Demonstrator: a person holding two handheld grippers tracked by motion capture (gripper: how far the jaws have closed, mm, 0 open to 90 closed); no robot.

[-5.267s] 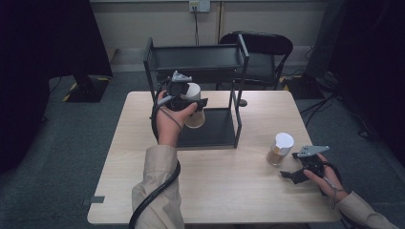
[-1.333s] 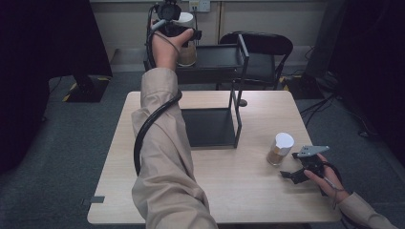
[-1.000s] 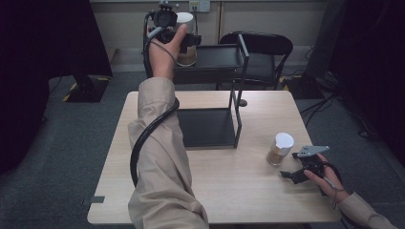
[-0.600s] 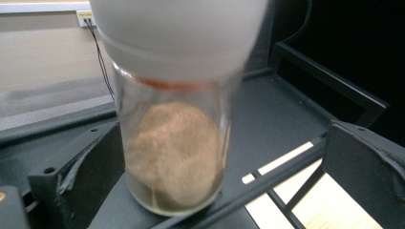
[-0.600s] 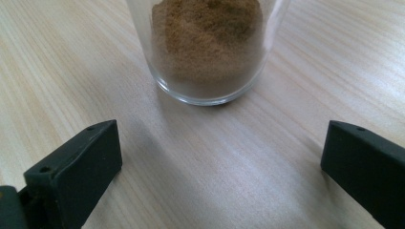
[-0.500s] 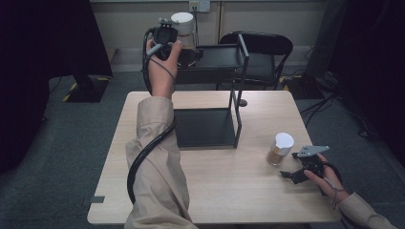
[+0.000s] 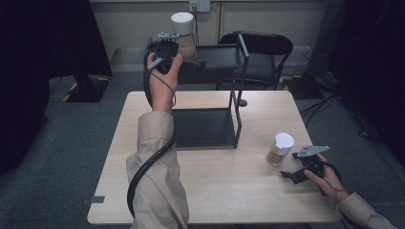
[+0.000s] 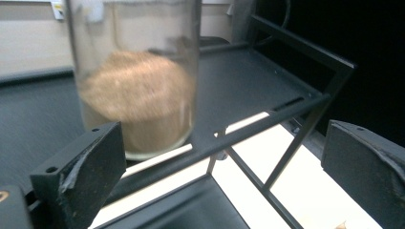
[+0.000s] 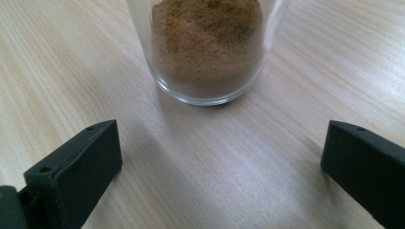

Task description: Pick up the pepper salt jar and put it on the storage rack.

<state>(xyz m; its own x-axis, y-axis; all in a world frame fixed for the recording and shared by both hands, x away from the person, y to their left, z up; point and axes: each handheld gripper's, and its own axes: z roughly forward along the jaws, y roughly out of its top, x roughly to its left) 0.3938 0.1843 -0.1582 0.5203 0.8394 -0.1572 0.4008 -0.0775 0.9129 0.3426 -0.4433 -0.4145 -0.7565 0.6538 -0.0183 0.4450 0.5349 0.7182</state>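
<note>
A: High view first: the left gripper (image 7: 165,47) is up in the upper left of the frame, level with the top shelf of the black rack (image 7: 239,71). The jar with the white lid (image 7: 183,36) stands on that shelf right beside it.

B: Is it gripping the jar?

A: No. In the left gripper view the fingers (image 8: 81,171) are spread wide, and the jar (image 8: 136,90) stands free between and beyond them, near the front rail of the shelf. It has brown powder in it, and it looks a bit blurred.

B: So the job I'd guess is letting go and backing off?

A: That's my reading. To do it well, I'd pull the gripper straight back along its own line, fingers kept wide, so neither one clips the glass. The jar sits close to the edge, and a sideways nudge could tip it off the shelf.

B: And the other hand?

A: At the lower right of the high view, the right gripper (image 7: 298,172) rests on the counter (image 7: 224,191), just beside a second jar (image 7: 280,149). In the right gripper view its fingers (image 9: 76,164) are spread too, with that jar (image 9: 207,47) ahead of them, untouched, the same brown powder inside.

B: Next up, probably.

A: Likely. It should go in level and centred on the glass before it squeezes.
</note>
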